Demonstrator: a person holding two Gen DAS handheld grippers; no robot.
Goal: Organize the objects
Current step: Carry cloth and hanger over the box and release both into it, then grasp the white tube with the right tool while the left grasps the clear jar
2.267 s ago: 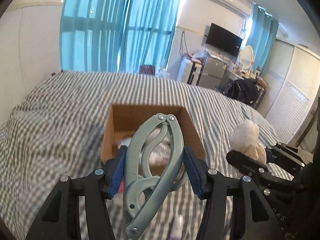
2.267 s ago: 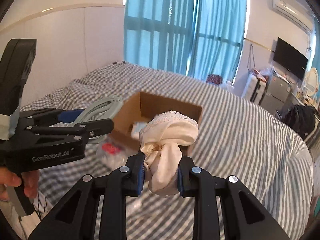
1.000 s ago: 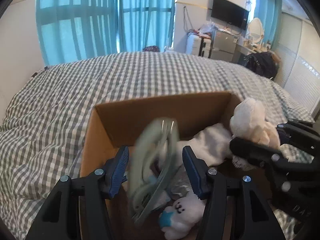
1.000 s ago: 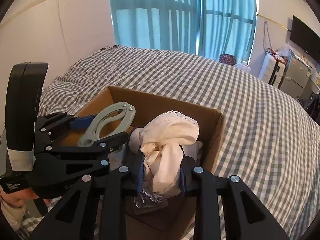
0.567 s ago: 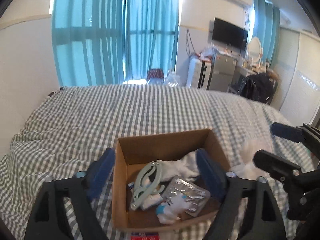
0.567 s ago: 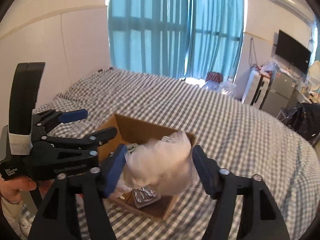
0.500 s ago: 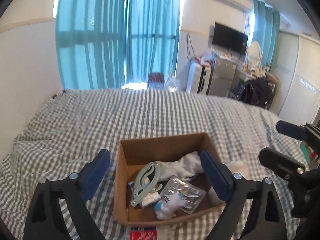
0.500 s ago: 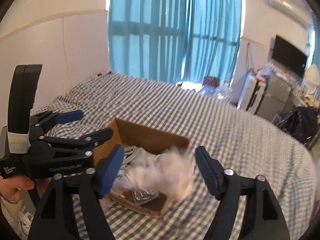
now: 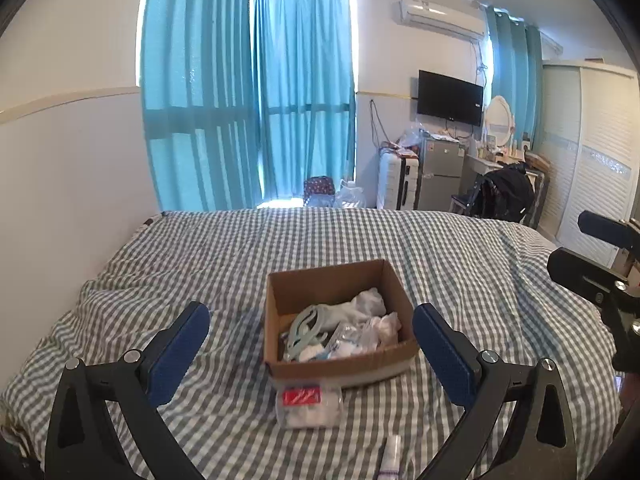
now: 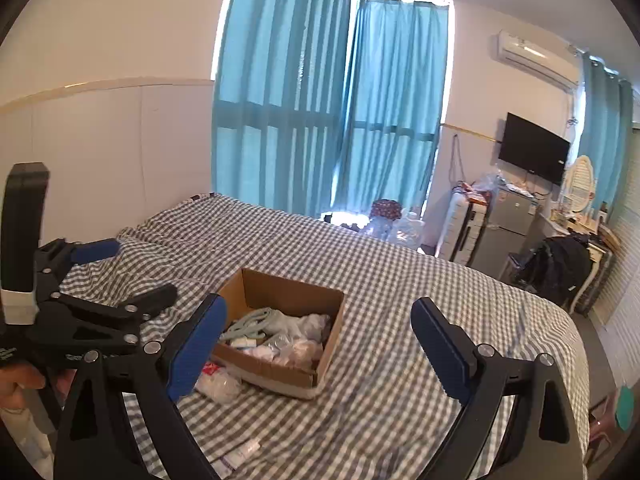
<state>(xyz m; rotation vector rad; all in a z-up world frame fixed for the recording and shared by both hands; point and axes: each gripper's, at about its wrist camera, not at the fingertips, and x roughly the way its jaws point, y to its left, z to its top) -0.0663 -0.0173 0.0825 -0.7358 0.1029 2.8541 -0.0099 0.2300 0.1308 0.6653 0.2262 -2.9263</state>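
A brown cardboard box [image 9: 394, 286] sits on the checked bed [image 9: 200, 264]; it also shows in the right wrist view [image 10: 332, 336]. Inside lie a pale green folding hanger [image 9: 304, 328], white cloth [image 9: 360, 306] and a clear packet [image 9: 354, 338]. My left gripper [image 9: 310, 344] is open and empty, held back above the bed in front of the box. My right gripper [image 10: 318, 344] is open and empty, also raised and back from the box. The left gripper [image 10: 120, 268] shows at the left of the right wrist view.
A clear bag with a red label [image 9: 308, 400] lies on the bed just in front of the box. A small white tube [image 9: 390, 456] lies nearer me. Beyond the bed are teal curtains [image 9: 248, 120], a fridge [image 9: 440, 172] and a wardrobe [image 9: 592, 184].
Both grippers have opened and pulled up and back from the box. The hanger left the left gripper and the cream cloth left the right gripper; both now lie in the box.
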